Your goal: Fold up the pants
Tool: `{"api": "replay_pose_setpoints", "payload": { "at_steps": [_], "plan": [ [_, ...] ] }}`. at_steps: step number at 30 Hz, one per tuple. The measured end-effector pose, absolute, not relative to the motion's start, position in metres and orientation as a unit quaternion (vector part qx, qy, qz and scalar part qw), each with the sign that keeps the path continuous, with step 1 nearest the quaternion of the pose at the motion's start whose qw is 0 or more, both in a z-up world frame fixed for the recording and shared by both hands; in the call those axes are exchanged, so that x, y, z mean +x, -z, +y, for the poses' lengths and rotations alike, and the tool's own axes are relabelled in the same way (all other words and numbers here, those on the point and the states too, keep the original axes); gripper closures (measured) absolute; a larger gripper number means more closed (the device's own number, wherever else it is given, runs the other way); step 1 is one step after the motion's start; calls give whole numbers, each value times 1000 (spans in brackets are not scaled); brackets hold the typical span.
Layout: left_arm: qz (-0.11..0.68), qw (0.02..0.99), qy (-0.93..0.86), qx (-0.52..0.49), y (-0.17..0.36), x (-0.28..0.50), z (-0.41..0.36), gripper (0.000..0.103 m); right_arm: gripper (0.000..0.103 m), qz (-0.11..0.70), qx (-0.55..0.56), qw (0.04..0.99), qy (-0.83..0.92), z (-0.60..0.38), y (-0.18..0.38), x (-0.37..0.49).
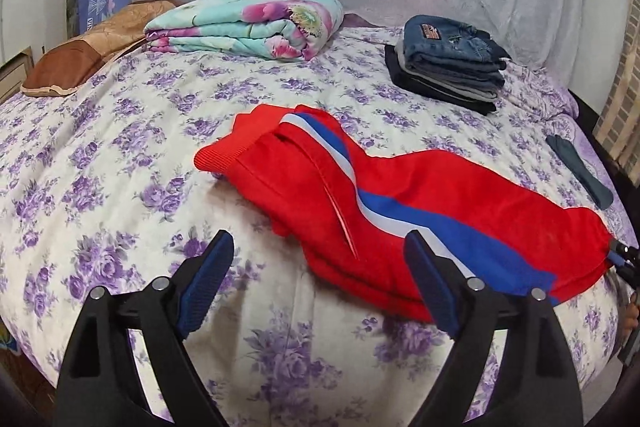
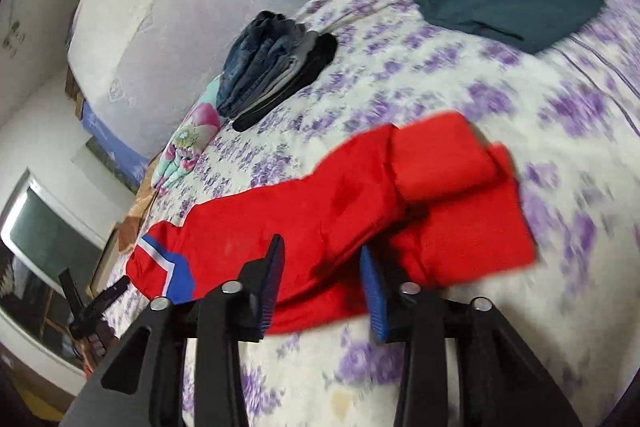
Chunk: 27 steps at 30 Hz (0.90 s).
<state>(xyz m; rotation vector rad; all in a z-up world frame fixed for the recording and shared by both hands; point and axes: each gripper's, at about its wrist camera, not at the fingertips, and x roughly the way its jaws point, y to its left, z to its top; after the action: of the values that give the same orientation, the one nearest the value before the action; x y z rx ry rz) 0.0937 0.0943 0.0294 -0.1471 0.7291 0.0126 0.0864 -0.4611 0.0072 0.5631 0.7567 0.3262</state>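
Red pants [image 1: 420, 211] with a blue-and-white side stripe lie flat across the floral bedspread [image 1: 120, 155], just ahead of both grippers, waistband end toward the left gripper's far left, leg ends toward the right gripper.
Left gripper [image 1: 320, 279]: jaws spread wide, nothing between the pads; its right finger overlaps the near edge of the pants in view, contact can't be told; left finger over bare bedspread.
Right gripper [image 2: 322, 291]: jaws only partly apart with a clear gap; the near edge of the red fabric shows in that gap, pads not pressing it. Frame is motion-blurred. In the left wrist view its tip sits at the far-right end of the pants.
Beyond the pants from the left gripper: stack of folded jeans and dark trousers [image 1: 448, 63] ahead-right, folded floral quilt [image 1: 248, 23] ahead, brown pillow [image 1: 84, 55] far left.
Dark teal garment [image 2: 516, 11] lies ahead-right of the right gripper, well apart from the pants.
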Motion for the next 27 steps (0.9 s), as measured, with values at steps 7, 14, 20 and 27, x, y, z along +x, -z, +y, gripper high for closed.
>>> {"api": "replay_pose_setpoints", "payload": {
  "at_steps": [7,14,20,27],
  "plan": [
    [354,931,-11,-89,-43,97,110,17,99,288,235,909,-186,-445,-61,127],
    [390,910,6,-140,-43,130,130,14,99,239,295,904,-194,-469,-72,145],
    [417,881,30,-221,-27,165,144,63,99,264,321,891,-182,-492,-46,137],
    [407,907,-11,-106,-49,162,119,66,99,270,306,893,-189,-489,-42,135]
  ]
}}
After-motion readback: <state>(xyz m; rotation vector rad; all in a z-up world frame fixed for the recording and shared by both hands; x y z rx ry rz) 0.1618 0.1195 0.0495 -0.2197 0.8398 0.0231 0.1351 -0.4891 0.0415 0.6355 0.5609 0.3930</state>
